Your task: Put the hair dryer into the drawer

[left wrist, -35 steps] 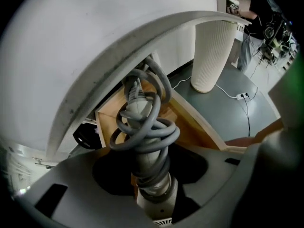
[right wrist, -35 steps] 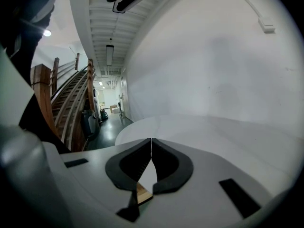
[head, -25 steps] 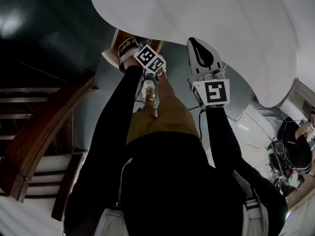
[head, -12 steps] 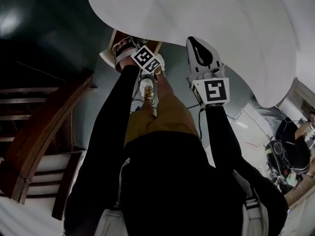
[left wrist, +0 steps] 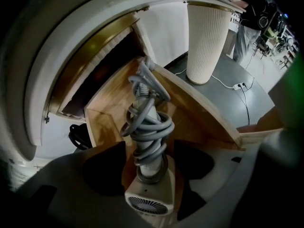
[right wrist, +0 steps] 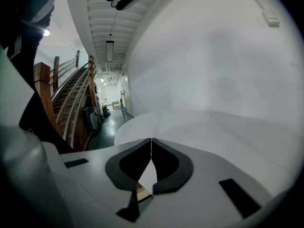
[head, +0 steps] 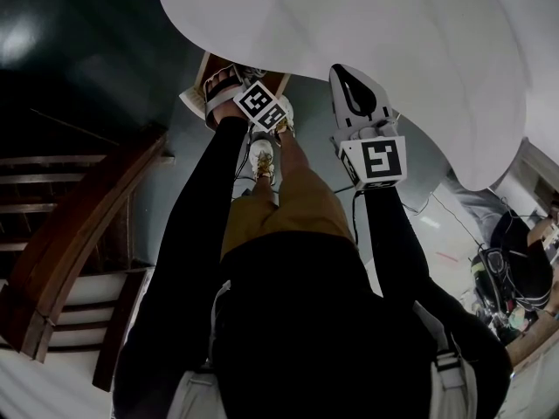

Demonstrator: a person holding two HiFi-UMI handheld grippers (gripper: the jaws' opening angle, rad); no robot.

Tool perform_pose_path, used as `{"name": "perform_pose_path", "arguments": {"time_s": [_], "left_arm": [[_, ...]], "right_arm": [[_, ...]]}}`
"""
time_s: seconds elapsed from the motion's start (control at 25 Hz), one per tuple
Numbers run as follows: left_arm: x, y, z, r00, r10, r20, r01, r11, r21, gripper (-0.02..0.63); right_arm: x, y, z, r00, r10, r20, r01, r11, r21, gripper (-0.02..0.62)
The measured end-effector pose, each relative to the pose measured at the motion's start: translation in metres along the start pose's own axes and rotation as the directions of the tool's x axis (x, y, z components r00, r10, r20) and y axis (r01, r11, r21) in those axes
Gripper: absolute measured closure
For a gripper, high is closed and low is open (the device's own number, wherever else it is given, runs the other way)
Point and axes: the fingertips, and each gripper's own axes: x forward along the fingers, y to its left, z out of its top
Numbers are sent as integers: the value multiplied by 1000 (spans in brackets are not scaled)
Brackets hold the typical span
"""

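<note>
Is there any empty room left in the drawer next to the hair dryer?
Yes. Bare wood shows in the drawer left of the hair dryer, and a narrower strip along the right wall. The middle is crowded by the coiled cord.

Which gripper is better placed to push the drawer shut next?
Probably left. The left gripper hangs over the open drawer; its jaws have just been opening and stand clear of the hair dryer between them. The right gripper, jaws together, is up over the white tabletop, away from the drawer.
</note>
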Motion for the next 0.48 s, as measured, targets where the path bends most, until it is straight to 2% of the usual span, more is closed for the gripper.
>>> {"name": "perform_pose_path", "arguments": {"time_s": [0.48], "left_arm": [[-18,-7,-5,999,-26,37,26,1000,-2,263]], "right_arm": [[-2,14,12,1000,2,20,-2,1000,-17,568]]}}
